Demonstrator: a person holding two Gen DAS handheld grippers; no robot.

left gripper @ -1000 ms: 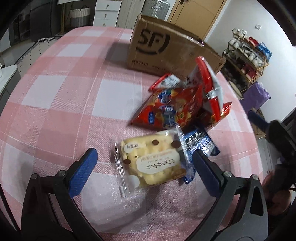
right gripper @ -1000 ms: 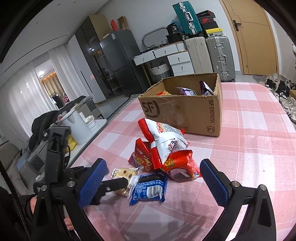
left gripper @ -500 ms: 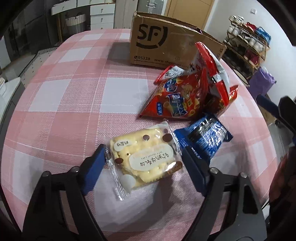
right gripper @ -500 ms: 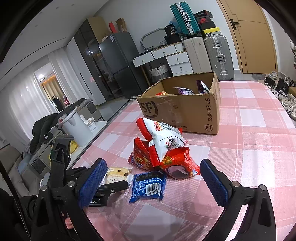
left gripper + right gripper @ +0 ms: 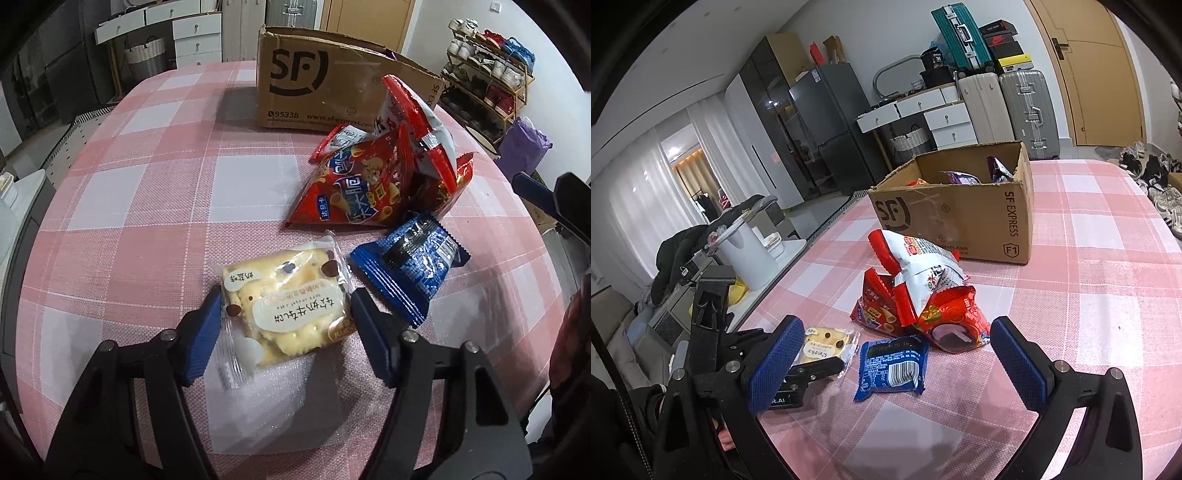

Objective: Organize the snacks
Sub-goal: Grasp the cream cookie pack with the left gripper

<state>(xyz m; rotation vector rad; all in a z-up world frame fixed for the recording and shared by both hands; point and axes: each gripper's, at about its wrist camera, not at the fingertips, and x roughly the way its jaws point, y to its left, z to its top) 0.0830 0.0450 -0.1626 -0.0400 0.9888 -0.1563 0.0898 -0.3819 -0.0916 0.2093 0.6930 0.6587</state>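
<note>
**Left tool closes in on the biscuit packet**

On the pink-and-white checked table (image 5: 140, 192) the left tool (image 5: 284, 332) sits low, its two blue fingers (image 5: 201, 341) pressed up against either side of a clear packet of yellow biscuits (image 5: 284, 306). The packet lies flat on the cloth, and the pads touch its wrapper edges on both sides, so it is squeezed between them, though whether the grip is firm I cannot tell. From the right wrist view the same packet (image 5: 825, 343) peeks out from behind the left tool's black frame.

Just to the right of the biscuits lies a blue foil packet (image 5: 410, 266), flat, close beside the near blue finger but apart from it. Beyond these two sits a heap of red snack bags (image 5: 354, 192), with a red-and-white bag (image 5: 421, 125) propped up on top of them, leaning.

Farther back stands an open cardboard box (image 5: 332, 88) marked SF, and the right wrist view shows a few wrappers already inside it (image 5: 964, 177).

The right tool (image 5: 897, 365) hovers above the table with its blue fingers spread wide and nothing between them; the blue packet (image 5: 892, 369) lies on the cloth below that gap.
</note>
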